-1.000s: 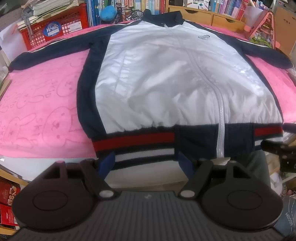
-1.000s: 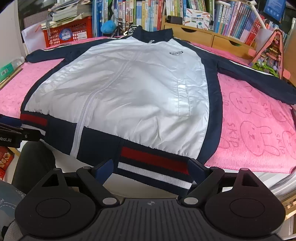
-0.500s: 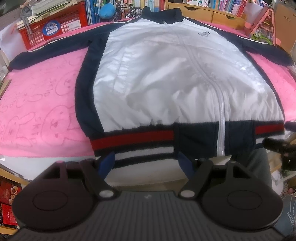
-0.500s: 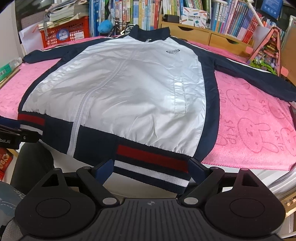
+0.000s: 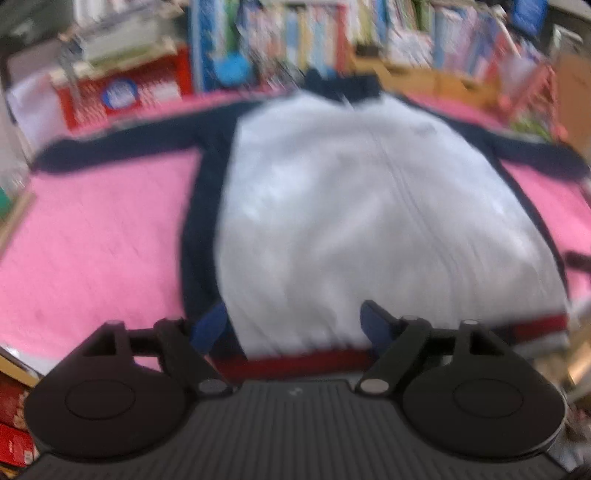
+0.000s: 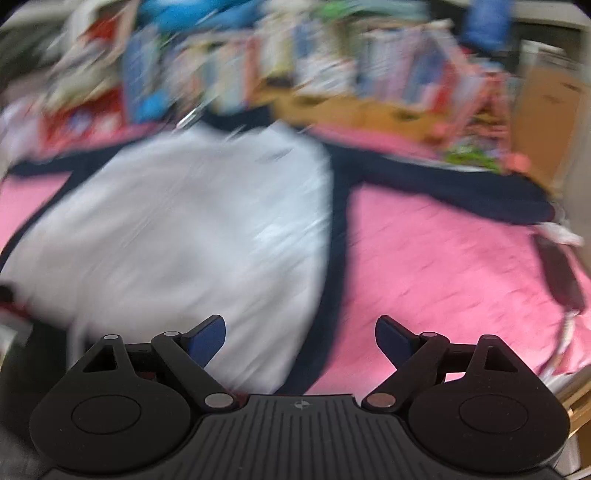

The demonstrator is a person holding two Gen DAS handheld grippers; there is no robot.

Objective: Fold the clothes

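So the jacket (image 5: 369, 221) is lying flat and face up on the pink towel (image 5: 92, 240), zipped, collar at the far end by the bookshelf (image 5: 295, 33), both navy sleeves spread wide out to the left and right. Nothing is folded over as it lies.

Both claws are released. The left gripper (image 5: 293, 321) has its jaws spread apart over the near hem, straddling the left part of the white front panel, with the red stripe of the waistband just under it. The right gripper (image 6: 299, 338) is also spread wide, sitting over the navy side seam at the near right edge of the body, one finger over white, the other over pink.

Stuff that could go sideways, IMO:
- Both views are badly motion-smeared, so honestly I can't tell whether either claw is touching cloth or just hovering above it.
- That white shell looks slick. Pinch only the top layer and the front will probably lift off the back and bunch up.
- The right one sits half over the towel, so closing there could snag towel along with the jacket.
- A sleeve dragged carelessly could sweep into the clutter on the far right.
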